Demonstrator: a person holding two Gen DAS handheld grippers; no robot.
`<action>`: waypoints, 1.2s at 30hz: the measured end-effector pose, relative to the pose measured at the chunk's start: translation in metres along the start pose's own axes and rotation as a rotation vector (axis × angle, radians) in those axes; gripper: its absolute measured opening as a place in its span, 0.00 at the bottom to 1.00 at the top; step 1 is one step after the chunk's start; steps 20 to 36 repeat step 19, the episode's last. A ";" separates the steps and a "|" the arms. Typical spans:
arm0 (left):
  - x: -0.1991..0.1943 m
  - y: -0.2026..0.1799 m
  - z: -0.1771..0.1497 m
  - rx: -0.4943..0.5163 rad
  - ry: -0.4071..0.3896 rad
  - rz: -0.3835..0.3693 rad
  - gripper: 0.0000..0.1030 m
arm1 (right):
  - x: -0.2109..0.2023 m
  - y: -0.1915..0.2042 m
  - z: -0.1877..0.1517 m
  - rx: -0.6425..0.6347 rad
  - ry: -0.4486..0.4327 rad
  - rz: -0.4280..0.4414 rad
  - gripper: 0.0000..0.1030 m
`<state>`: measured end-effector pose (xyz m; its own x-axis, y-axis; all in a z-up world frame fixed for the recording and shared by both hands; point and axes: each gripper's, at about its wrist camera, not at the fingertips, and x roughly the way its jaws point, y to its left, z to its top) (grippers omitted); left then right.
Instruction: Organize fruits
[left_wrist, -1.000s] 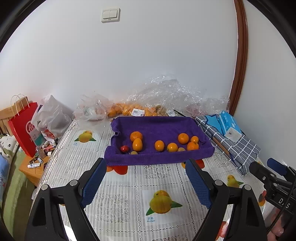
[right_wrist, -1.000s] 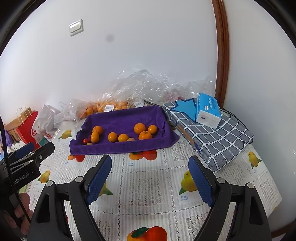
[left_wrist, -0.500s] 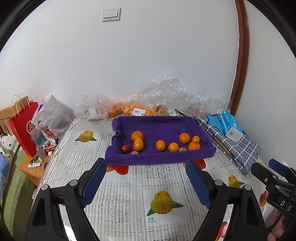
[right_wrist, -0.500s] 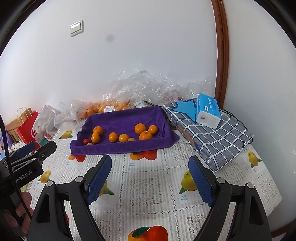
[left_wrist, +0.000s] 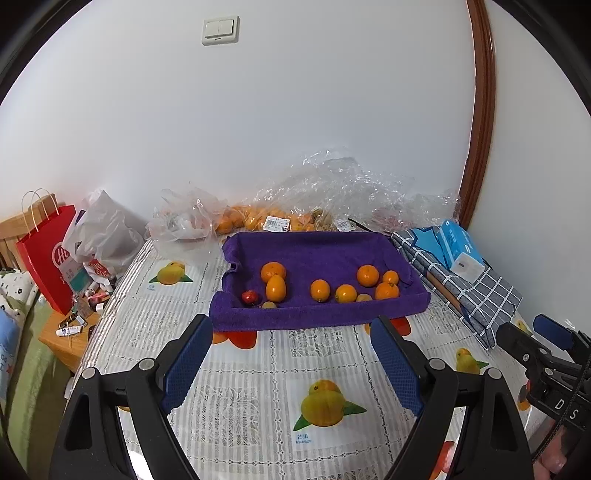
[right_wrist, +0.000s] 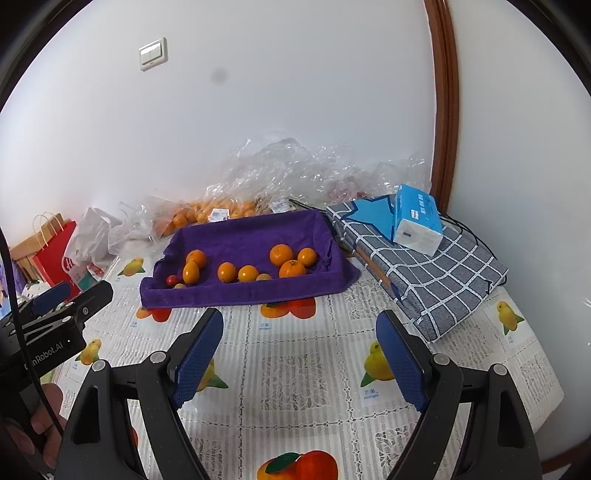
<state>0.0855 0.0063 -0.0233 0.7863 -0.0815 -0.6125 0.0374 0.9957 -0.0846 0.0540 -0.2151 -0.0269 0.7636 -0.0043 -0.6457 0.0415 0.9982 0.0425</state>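
Ahead of both wide-open, empty claws, left gripper (left_wrist: 290, 363) and right gripper (right_wrist: 299, 356), the fruits (left_wrist: 319, 289) are lying scattered on the purple towel tray (left_wrist: 317, 317), fitting either sorting ahead or finished.

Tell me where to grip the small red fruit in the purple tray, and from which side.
Probably from above, fingers closing across the red fruit at its widest part. It is small and round, lying low near the purple tray's front left corner, with a brownish fruit close on its right and the wall in front.
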 end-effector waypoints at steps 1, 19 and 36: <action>-0.001 0.000 0.000 -0.005 0.000 -0.002 0.84 | -0.001 0.000 0.000 -0.002 -0.001 -0.001 0.82; -0.006 0.004 0.002 -0.012 -0.021 -0.004 0.84 | -0.003 0.002 0.001 -0.008 0.001 0.005 0.82; -0.006 0.004 0.002 -0.012 -0.021 -0.004 0.84 | -0.003 0.002 0.001 -0.008 0.001 0.005 0.82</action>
